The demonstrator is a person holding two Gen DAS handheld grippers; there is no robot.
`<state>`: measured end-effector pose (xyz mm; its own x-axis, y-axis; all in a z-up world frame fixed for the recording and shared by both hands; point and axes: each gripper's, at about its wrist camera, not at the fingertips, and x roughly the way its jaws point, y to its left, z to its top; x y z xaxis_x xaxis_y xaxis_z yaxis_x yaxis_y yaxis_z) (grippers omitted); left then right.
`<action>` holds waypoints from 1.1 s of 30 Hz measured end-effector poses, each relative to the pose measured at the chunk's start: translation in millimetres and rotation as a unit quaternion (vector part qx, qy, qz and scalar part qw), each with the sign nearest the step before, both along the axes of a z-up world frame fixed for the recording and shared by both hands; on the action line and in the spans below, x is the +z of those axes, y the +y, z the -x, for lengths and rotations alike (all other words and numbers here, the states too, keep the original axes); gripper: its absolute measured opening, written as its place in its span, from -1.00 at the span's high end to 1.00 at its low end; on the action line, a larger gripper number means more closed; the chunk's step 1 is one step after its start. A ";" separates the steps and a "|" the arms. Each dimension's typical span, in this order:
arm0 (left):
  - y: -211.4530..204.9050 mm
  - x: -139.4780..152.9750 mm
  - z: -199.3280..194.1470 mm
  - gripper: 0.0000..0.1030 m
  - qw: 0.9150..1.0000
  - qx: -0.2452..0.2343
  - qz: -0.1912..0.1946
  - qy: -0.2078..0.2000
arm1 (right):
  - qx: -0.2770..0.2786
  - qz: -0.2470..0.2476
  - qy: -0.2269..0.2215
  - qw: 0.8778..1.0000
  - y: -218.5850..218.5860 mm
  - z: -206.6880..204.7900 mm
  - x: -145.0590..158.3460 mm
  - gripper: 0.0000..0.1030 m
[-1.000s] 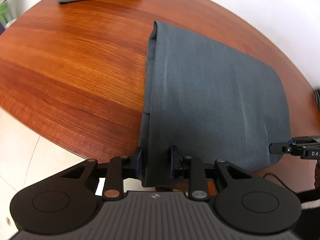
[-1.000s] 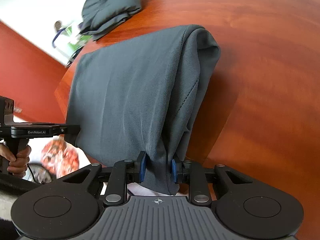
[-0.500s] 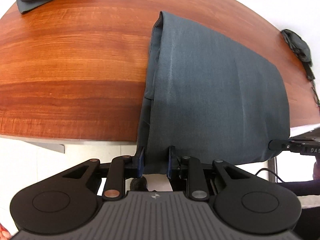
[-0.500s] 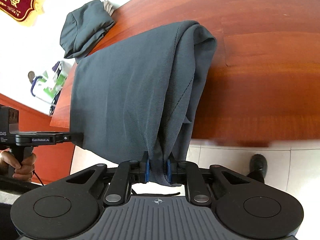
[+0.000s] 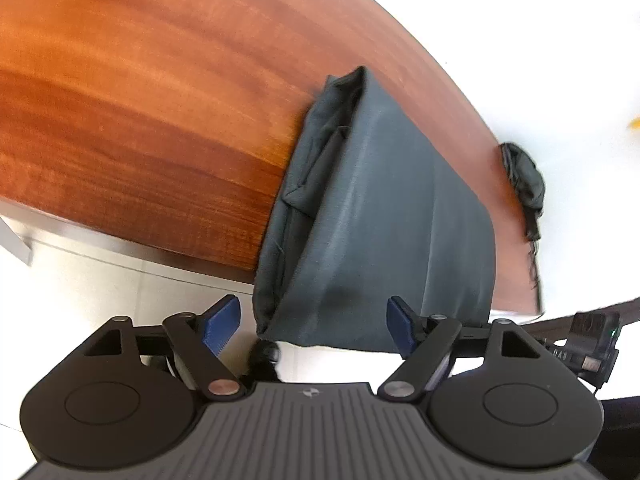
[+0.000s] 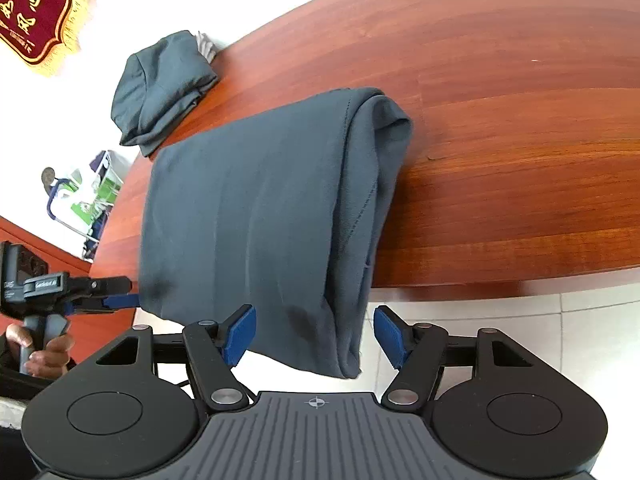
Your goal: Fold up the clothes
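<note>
Reddish-brown wooden table [image 6: 520, 120], one, broad, curved at its near edge. One folded grey-blue garment [image 6: 260, 208] on it, near end hanging over the table edge toward both grippers, far end rolled into a thick fold on the wood. One second bundle of grey-blue cloth [image 6: 160, 84], folded, at the far table edge, well apart from the first. One small dark crumpled cloth [image 5: 524, 184] at the table's far right rim in the left wrist view. Two grippers. Left gripper [image 5: 314, 326]: jaws just opened, standing wide, blue pads clear of the cloth, hanging hem between them but untouched, nothing held. Right gripper [image 6: 314, 336]: jaws likewise just opened, fairly wide, the garment's drooping corner between the blue pads [image 6: 240, 332] without contact, nothing held. Left gripper also seen from the right wrist view at the garment's other corner, a hand [image 6: 44, 356] round its grip. One maroon banner with gold fringe [image 6: 36, 16] on the white wall. One wire rack with green items [image 6: 88, 200] beyond the table, too blurred to tell more.
</note>
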<state>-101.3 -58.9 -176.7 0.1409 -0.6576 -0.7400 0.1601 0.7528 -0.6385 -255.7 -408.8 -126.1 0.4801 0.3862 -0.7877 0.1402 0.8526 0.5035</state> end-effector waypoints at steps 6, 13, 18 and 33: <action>1.4 -32.5 -6.1 -0.71 0.999 -0.006 0.043 0.032 | -0.004 0.024 0.017 1.000 -5.8 11.1 12.3 -0.34; -1.8 -65.5 -12.8 -0.74 0.995 -0.010 0.082 0.055 | -0.021 0.045 0.031 0.998 -6.8 23.0 19.5 -0.35; -6.9 -75.9 -21.3 -0.75 0.991 0.001 0.119 0.066 | -0.035 0.053 0.032 0.997 -4.5 31.8 20.2 -0.36; 1.1 -64.2 -27.8 -0.50 0.988 -0.019 0.148 0.051 | -0.072 0.035 0.020 0.997 -5.7 39.0 5.8 -0.36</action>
